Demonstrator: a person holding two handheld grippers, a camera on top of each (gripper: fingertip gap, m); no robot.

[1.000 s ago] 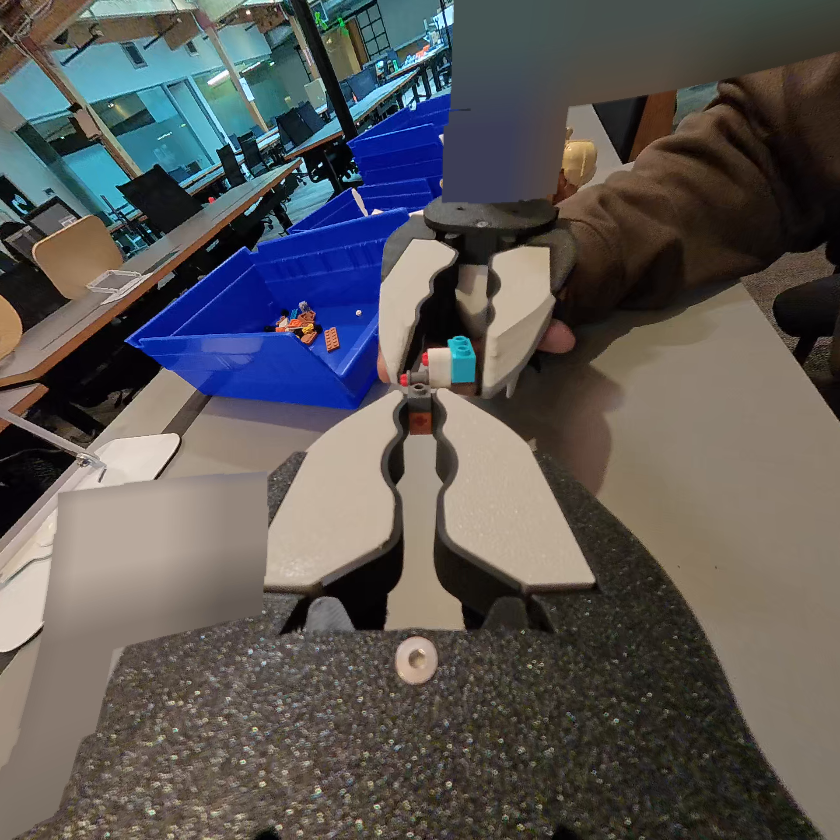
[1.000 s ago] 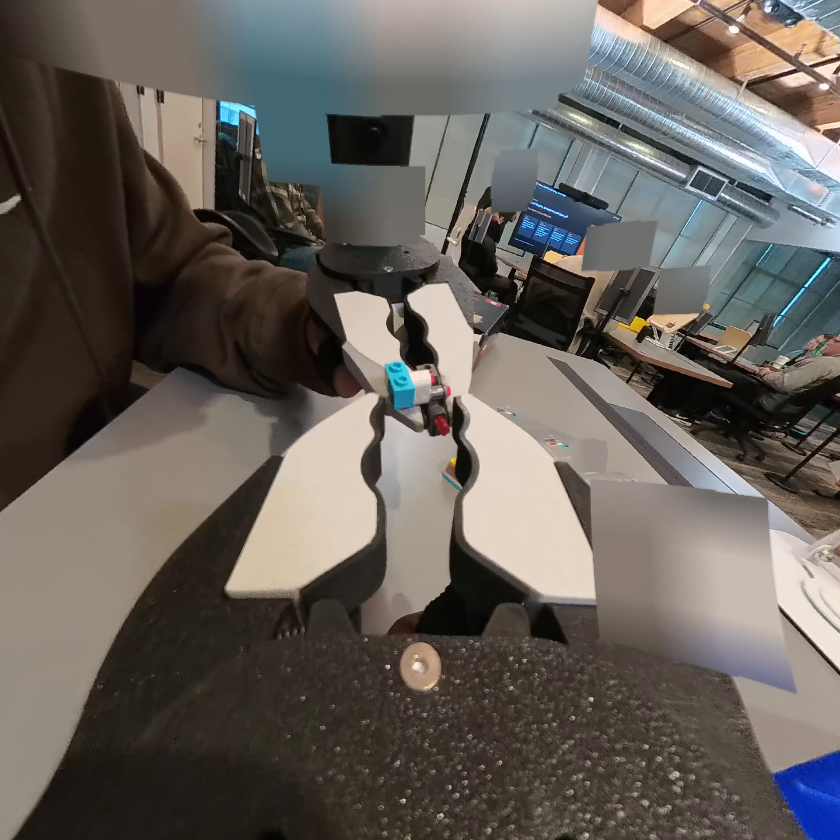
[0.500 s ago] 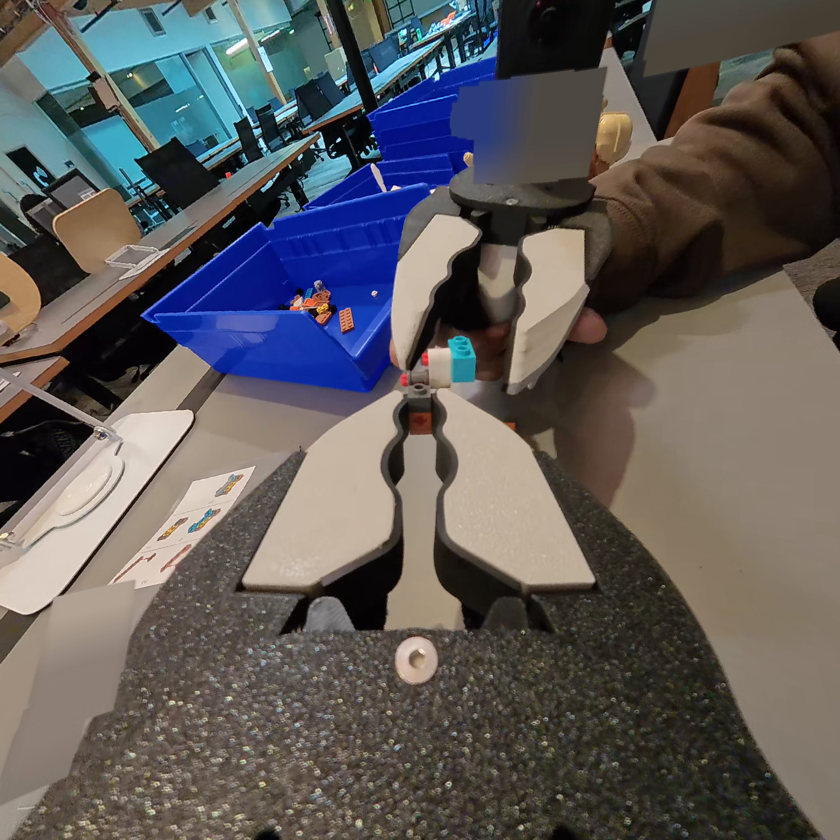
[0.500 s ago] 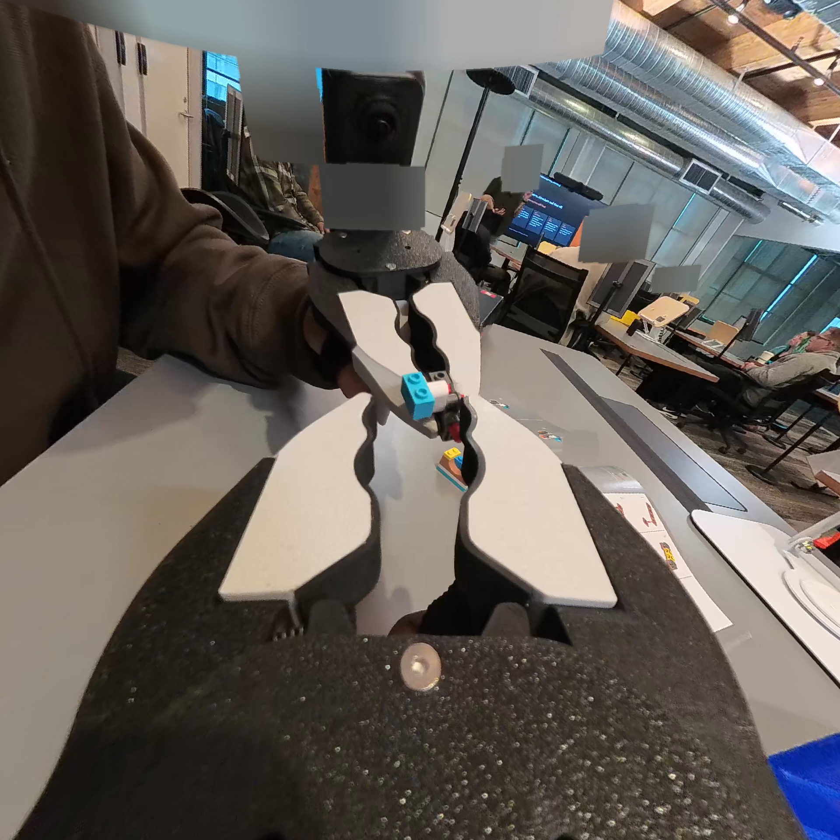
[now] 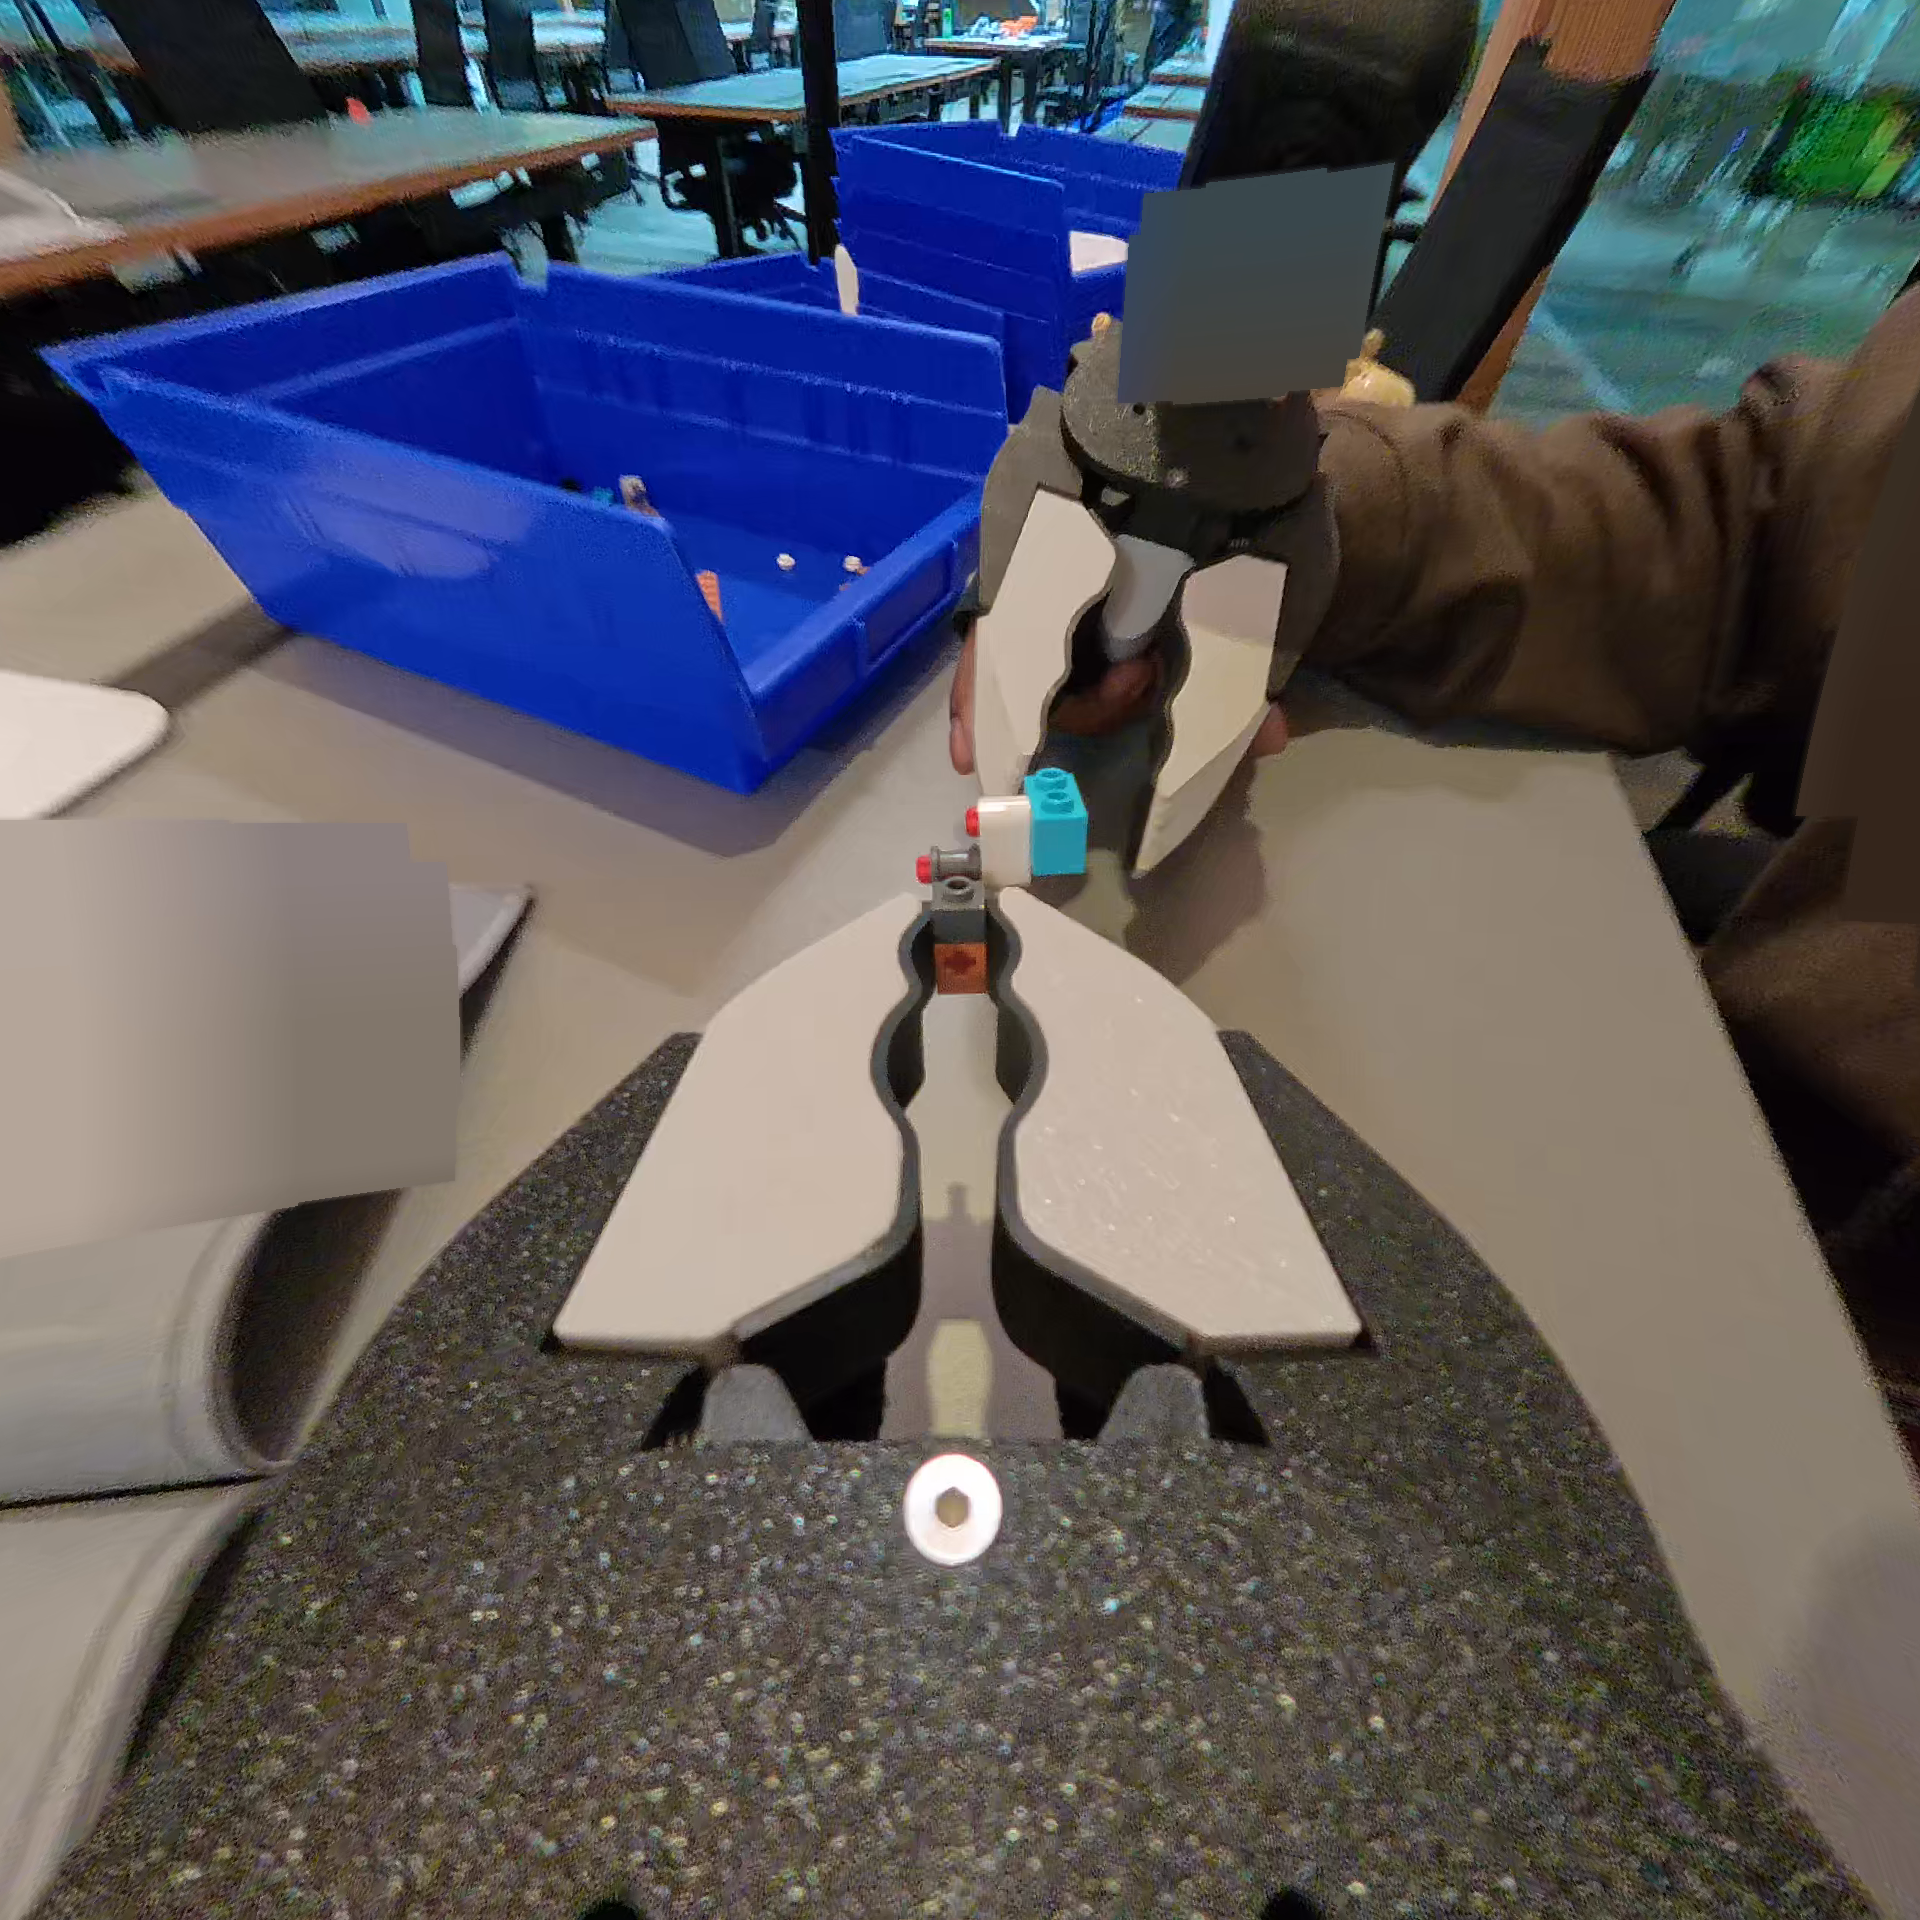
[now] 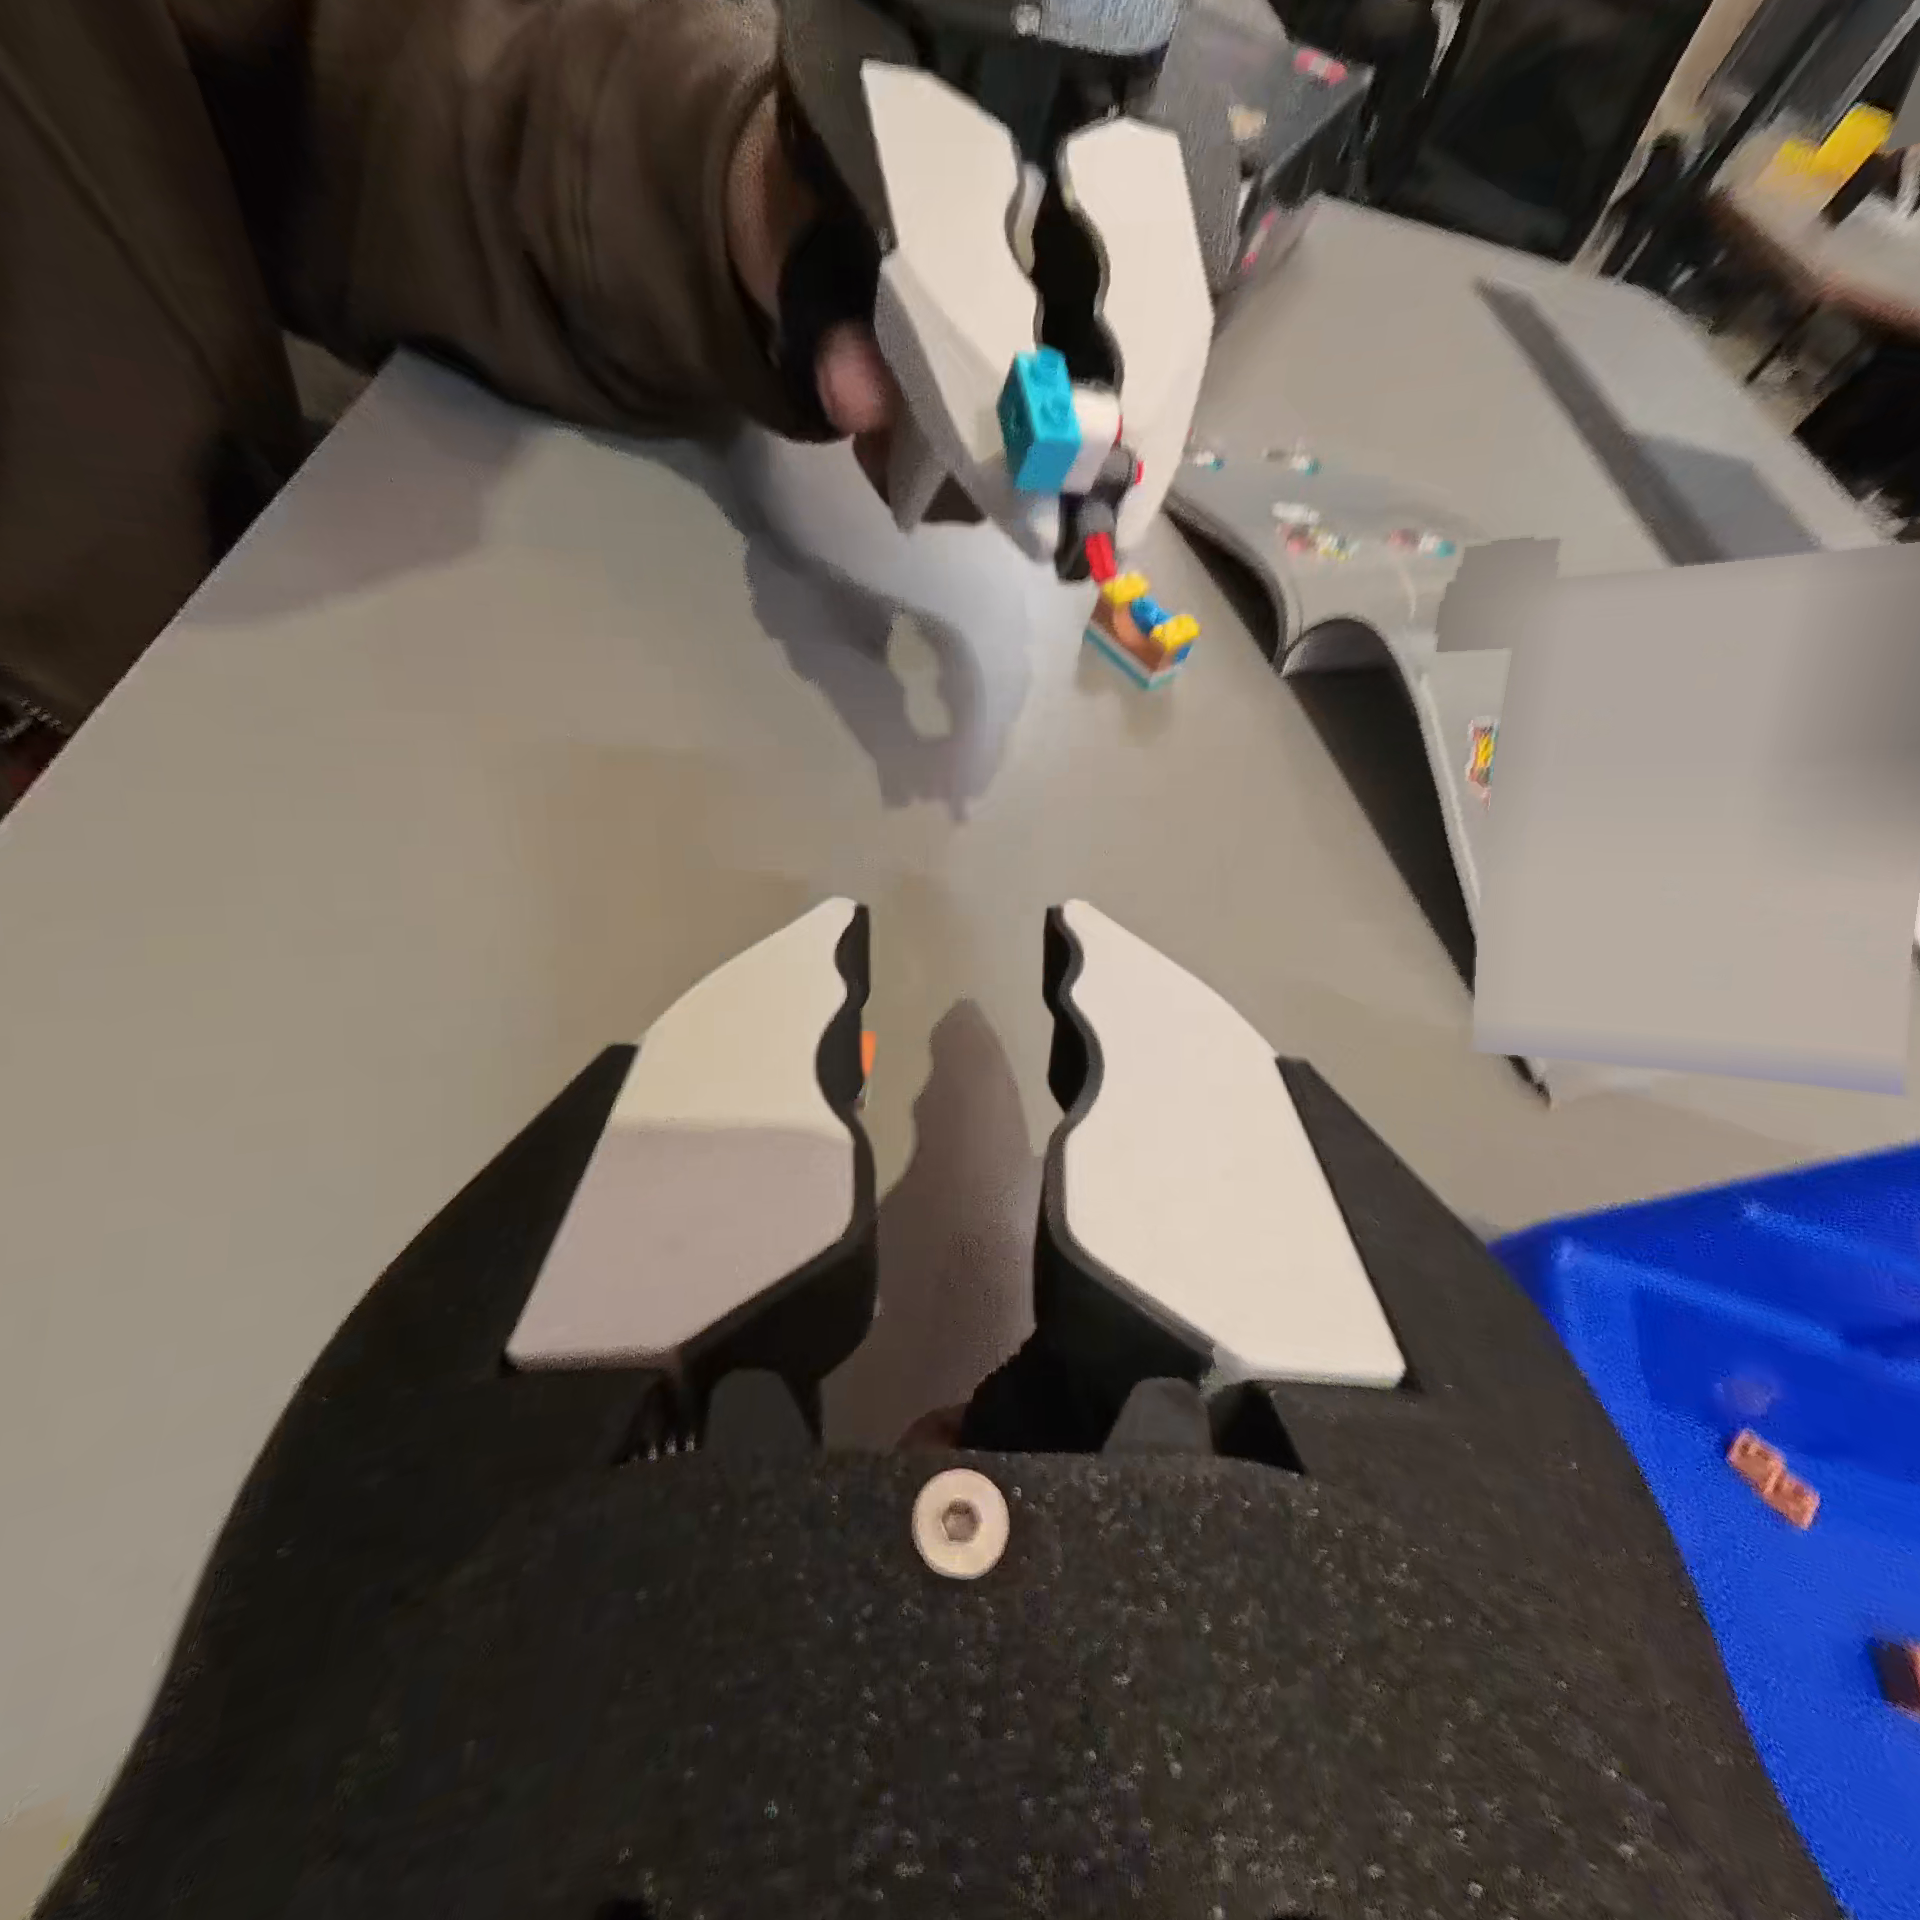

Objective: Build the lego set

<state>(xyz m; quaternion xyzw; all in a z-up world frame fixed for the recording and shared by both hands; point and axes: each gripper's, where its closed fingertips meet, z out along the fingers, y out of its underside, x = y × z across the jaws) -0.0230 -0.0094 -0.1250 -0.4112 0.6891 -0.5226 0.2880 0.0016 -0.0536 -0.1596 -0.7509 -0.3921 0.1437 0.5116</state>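
Left gripper (image 5: 958,914), grey flat wavy-edged fingers on a black speckled foam body: fingers closed, tips clamping a small brick assembly, raised off the table. Right gripper (image 6: 956,914), same build: fingers parted, nothing between them, held apart from the left one. Brown sleeves (image 5: 1558,561) behind both grippers.
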